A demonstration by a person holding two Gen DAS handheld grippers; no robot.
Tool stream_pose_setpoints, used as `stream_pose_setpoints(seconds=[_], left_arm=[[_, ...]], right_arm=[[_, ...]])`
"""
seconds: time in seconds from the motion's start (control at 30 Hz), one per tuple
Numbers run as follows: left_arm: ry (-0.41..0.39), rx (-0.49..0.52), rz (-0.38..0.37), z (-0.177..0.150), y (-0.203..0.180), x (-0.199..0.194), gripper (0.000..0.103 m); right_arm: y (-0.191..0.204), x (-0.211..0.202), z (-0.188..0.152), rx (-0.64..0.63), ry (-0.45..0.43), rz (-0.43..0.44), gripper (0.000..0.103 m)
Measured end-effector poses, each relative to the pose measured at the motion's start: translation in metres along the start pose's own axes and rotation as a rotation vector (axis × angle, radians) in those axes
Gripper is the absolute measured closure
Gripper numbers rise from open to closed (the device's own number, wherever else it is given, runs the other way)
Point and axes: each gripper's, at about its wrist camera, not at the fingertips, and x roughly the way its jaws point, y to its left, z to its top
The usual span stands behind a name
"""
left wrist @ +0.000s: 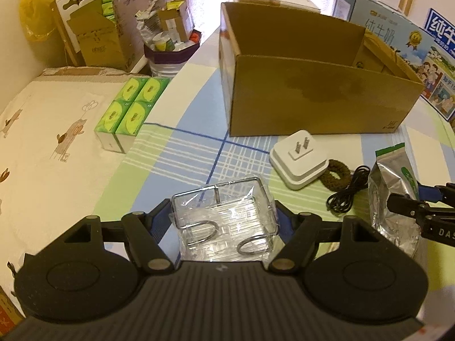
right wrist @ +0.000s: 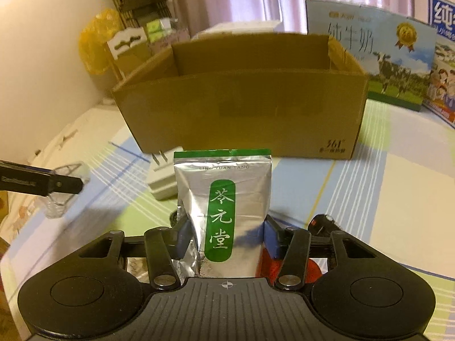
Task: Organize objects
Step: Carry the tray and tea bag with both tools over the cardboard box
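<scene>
I had both jaws clamped, left on the clear plastic organizer (left wrist: pixel 224 221), right on the foil pouch (right wrist: pixel 224 210), bound for the cardboard box (right wrist: pixel 241 108).

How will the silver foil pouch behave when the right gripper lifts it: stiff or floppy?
The foil pouch probably bends rather than staying stiff: its sides already crease where the right gripper pinches it. The glossy foil may slip. It stands upright and tall, so it could sag or tilt above the pads.
</scene>
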Motion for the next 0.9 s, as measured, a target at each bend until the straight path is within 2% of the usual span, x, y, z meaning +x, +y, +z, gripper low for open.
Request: stream_pose_setpoints(seconds=[0.2, 0.47, 0.9], left_arm=[[-0.034, 0.025, -0.028, 0.011, -0.006, -0.012, 0.032], [-0.09, 0.06, -0.067, 0.037, -0.019, -0.027, 0.032], [-0.229, 0.103, -0.077, 0.112, -0.037, -0.034, 0.032]], right_arm=[[0.003, -0.027, 0.017, 0.012, -0.068, -0.002, 0.055], [0.002, -0.047, 0.059, -0.014, -0.137, -0.009, 0.055], [-0.019, -0.048, 0.141, -0.107, -0.257, -0.05, 0.055]])
